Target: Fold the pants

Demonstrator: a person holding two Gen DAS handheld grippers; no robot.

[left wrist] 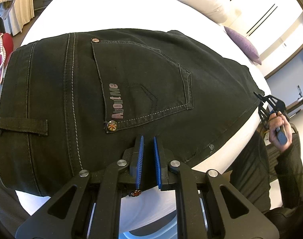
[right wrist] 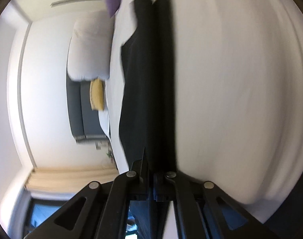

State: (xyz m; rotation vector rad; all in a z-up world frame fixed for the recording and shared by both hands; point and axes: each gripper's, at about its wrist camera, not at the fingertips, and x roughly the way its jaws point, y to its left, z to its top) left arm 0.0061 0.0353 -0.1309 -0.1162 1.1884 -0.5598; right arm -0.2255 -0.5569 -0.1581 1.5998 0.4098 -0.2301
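Black jeans (left wrist: 131, 83) lie flat on a white bed (left wrist: 111, 6), back pocket with "About Me" lettering facing up. My left gripper (left wrist: 148, 141) sits over the waist edge near the pocket rivet, its blue pads a narrow gap apart with nothing clearly between them. My right gripper (left wrist: 260, 99) shows at the far right in the left wrist view, pinching the jeans' edge there. In the blurred right wrist view the right gripper (right wrist: 151, 159) is shut on the black fabric (right wrist: 147, 79), seen edge-on and stretching away over the bed (right wrist: 231, 79).
A purple cushion (left wrist: 243, 43) and a white pillow (left wrist: 199, 0) lie at the far side of the bed. A yellow cushion (right wrist: 97, 94) rests against a grey headboard (right wrist: 77, 107). A red item (left wrist: 0, 49) is on the floor at left.
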